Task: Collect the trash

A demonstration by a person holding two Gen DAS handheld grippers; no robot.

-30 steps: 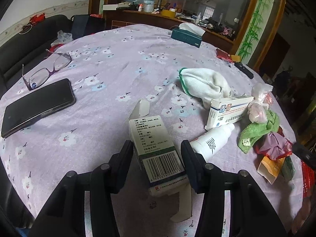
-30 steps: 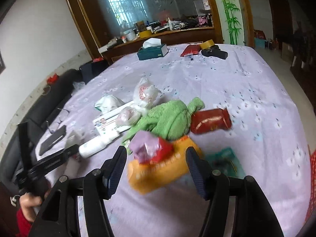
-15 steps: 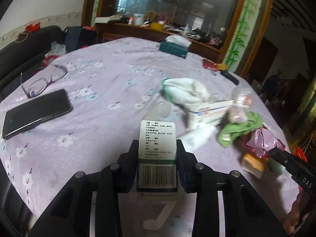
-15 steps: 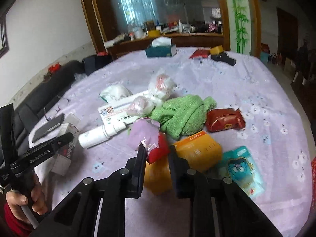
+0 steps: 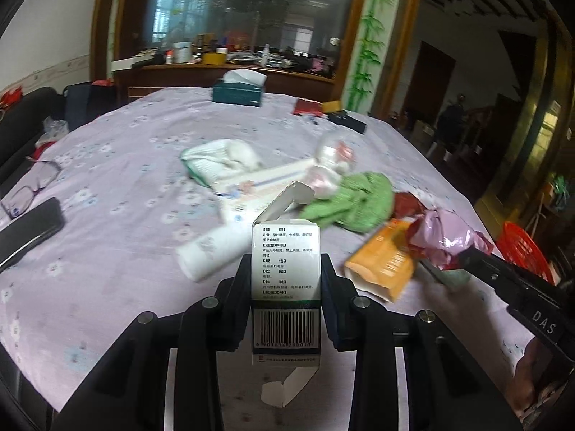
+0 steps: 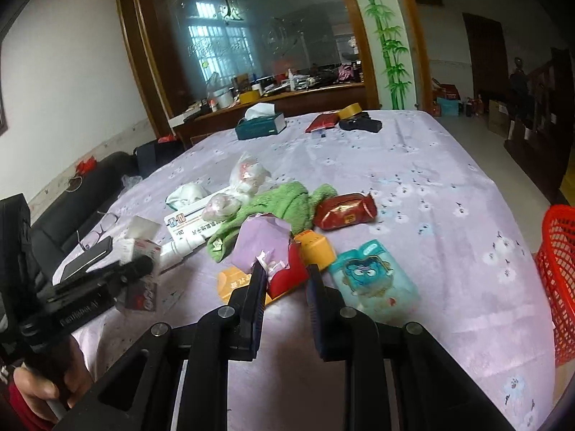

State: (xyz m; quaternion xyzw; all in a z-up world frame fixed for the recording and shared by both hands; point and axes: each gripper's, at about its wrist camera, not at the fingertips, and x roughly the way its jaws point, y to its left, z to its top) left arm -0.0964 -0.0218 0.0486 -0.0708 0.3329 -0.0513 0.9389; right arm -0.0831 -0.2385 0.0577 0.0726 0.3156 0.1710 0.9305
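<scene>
Both tongs have shut on their catch since a second ago, when they stood wide open around it, and both pieces now look to be up off the cloth. Left gripper (image 5: 285, 287) is pinched tight on the small medicine box (image 5: 285, 280), which stands on end between the fingers, long axis running away from the hand, its flap open at the far end and another hanging below. Right gripper (image 6: 285, 287) is nearly closed on the crumpled pink and red wrapper (image 6: 267, 248), holding it by its near edge above the orange box (image 6: 316, 248) at the near right part of the table (image 6: 431, 165).

Outward from there lie the green cloth (image 6: 276, 208), the red packet (image 6: 345, 212), the teal sachet (image 6: 373, 280) and the white bottle (image 5: 212, 251), all close together. Phone (image 5: 28, 230) and glasses (image 5: 32, 186) sit by the left edge, the tissue box (image 5: 239, 93) at the far edge.

What the next move hangs on, I'd say, is the red basket (image 6: 557, 280) just off the table's right edge: it lies to the right of both tongs, and the right hand is plainly nearer, so the left must cross over the pile
</scene>
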